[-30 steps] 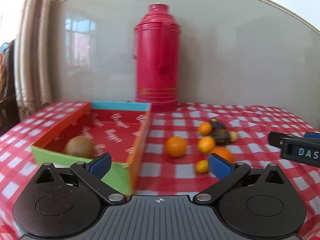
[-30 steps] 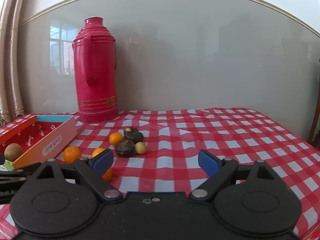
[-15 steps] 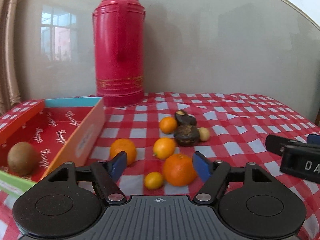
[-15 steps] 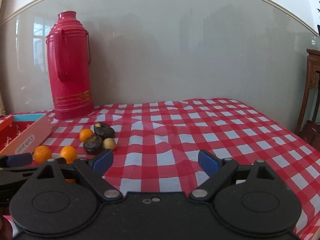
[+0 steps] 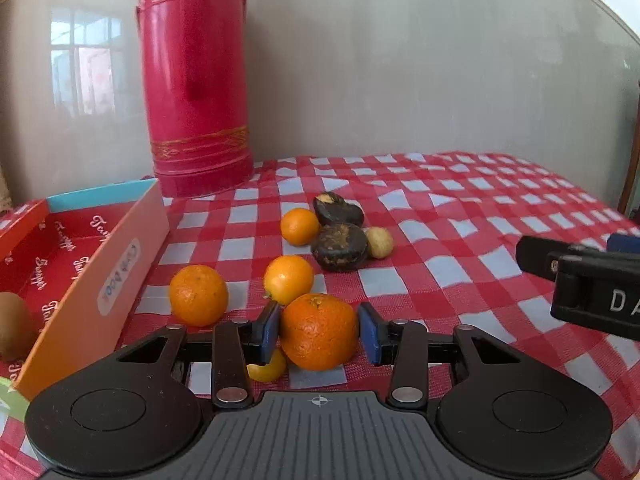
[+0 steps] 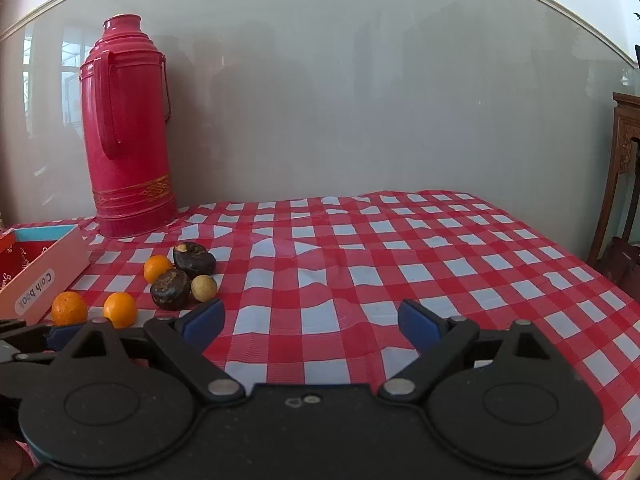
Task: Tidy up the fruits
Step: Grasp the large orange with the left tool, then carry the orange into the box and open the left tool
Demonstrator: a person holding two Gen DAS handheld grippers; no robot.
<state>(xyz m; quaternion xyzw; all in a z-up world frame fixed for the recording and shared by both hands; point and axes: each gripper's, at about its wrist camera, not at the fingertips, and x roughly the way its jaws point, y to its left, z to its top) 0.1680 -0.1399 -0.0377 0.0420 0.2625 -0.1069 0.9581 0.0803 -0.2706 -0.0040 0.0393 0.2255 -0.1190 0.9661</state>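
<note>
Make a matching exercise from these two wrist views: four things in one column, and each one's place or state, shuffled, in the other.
Things:
1. big orange
2. kiwi
3. red thermos
4. right gripper

Places or states:
A. standing at the back of the table by the wall
B. jaws wide apart over bare checked cloth
C. lying inside the cardboard box
D. between the blue pads of the closing left gripper

Pairs: 1-D, 2-C, 3-A, 4-B
</note>
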